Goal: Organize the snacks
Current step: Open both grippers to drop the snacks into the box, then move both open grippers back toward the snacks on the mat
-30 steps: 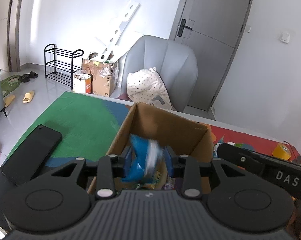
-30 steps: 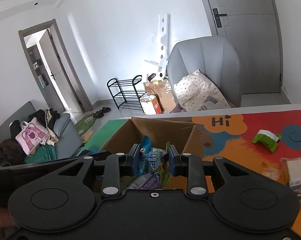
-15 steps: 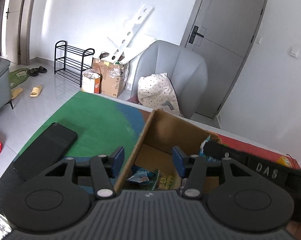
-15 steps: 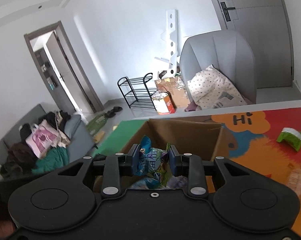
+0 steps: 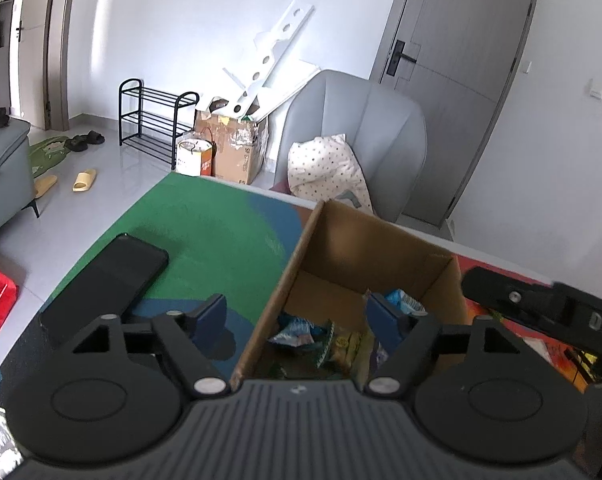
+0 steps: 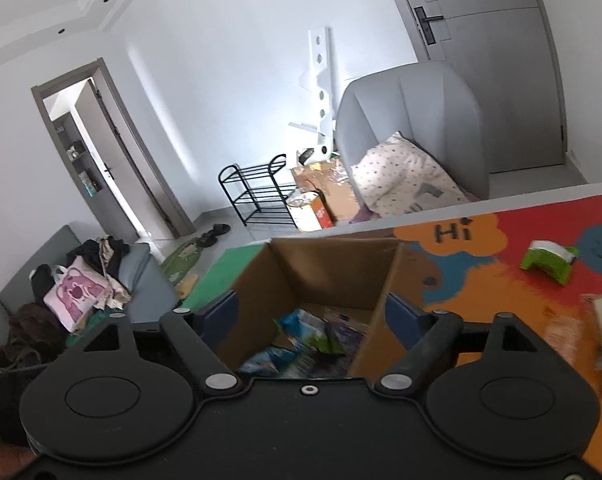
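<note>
Jaws of both grippers just opened wide, empty, above cardboard box [image 5: 353, 248].

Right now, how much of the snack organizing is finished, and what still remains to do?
Done: several snack packets lie inside the cardboard box. In hand: nothing; the left gripper and right gripper have just been opening over the box, with no packet between their fingers. Left: a green packet and blurred items at the right edge remain on the colourful mat.
</note>
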Tool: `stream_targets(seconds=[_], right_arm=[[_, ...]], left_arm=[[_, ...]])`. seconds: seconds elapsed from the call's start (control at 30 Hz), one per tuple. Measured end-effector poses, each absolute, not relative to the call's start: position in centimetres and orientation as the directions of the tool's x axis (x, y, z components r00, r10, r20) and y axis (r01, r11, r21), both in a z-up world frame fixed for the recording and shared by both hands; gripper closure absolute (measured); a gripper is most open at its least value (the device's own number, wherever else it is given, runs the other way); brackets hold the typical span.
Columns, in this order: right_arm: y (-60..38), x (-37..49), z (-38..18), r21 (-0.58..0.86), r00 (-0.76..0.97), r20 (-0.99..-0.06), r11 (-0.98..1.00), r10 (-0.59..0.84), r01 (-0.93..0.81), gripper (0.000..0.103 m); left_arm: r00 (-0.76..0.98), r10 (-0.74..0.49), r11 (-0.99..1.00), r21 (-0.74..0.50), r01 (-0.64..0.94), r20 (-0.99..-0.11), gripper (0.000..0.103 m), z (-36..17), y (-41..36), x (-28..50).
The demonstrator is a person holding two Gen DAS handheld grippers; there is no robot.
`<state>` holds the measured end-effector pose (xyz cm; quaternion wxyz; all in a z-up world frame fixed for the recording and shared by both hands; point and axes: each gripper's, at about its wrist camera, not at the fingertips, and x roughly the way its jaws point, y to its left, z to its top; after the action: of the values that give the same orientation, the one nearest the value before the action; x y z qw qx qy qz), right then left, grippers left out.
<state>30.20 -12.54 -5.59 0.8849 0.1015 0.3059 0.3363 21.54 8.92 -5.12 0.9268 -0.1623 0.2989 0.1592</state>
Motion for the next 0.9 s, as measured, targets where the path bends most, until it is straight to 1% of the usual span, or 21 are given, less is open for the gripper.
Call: stream_targets(seconds=[0.1, 0.17, 0.2, 0.27, 0.33, 0.4, 0.47, 0.7, 0.83, 0.9], right_arm=[[-13.6, 29.7, -5.5, 0.363, 0.602, -0.480, 0.770, 0.638, -0.526, 0.013], [-14.4, 29.3, -5.6, 0.351, 0.612, -0.487, 0.781, 0.623, -0.516, 0.009], [-14.8, 29.2, -5.6, 0.349, 0.614, -0.489, 0.784, 0.619, -0.513, 0.008], [-15.6, 29.1, -5.7, 0.344, 0.622, -0.492, 0.793, 0.609, -0.504, 0.007], [-16.6, 28.8, -5.7, 0.342, 0.633, -0.493, 0.802, 0.597, -0.490, 0.004], [-17.6, 28.6, -5.8, 0.355, 0.638, -0.481, 0.799, 0.601, -0.485, 0.004], [-18.4, 28.2, -5.9, 0.362, 0.651, -0.473, 0.804, 0.594, -0.472, 0.000], [-21.2, 27.2, -6.3, 0.354, 0.681, -0.476, 0.830, 0.557, -0.431, 0.000], [-22.9, 26.5, -6.8, 0.354, 0.695, -0.479, 0.843, 0.535, -0.405, 0.000], [-23.8, 26.1, -7.1, 0.359, 0.700, -0.480, 0.847, 0.529, -0.393, 0.000]], left_arm=[[0.768, 0.196, 0.901, -0.196, -0.386, -0.610, 0.022, -5.1, 8.4, 21.3], [0.772, 0.186, 0.906, -0.198, -0.374, -0.607, 0.015, -5.2, 8.0, 21.1], [0.776, 0.184, 0.908, -0.198, -0.369, -0.603, 0.013, -5.1, 7.8, 21.0], [0.779, 0.189, 0.909, -0.194, -0.370, -0.598, 0.005, -5.0, 7.3, 20.9], [0.788, 0.191, 0.907, -0.203, -0.370, -0.585, 0.000, -4.8, 6.9, 20.7], [0.798, 0.191, 0.907, -0.208, -0.366, -0.571, 0.000, -4.6, 6.6, 20.4], [0.810, 0.180, 0.911, -0.216, -0.352, -0.558, 0.000, -4.4, 6.1, 20.1], [0.828, 0.129, 0.910, -0.265, -0.317, -0.546, 0.000, -4.5, 5.0, 19.4], [0.822, 0.124, 0.926, -0.234, -0.298, -0.556, 0.000, -4.8, 3.6, 19.3], [0.830, 0.106, 0.930, -0.242, -0.278, -0.547, 0.000, -4.9, 3.2, 19.1]])
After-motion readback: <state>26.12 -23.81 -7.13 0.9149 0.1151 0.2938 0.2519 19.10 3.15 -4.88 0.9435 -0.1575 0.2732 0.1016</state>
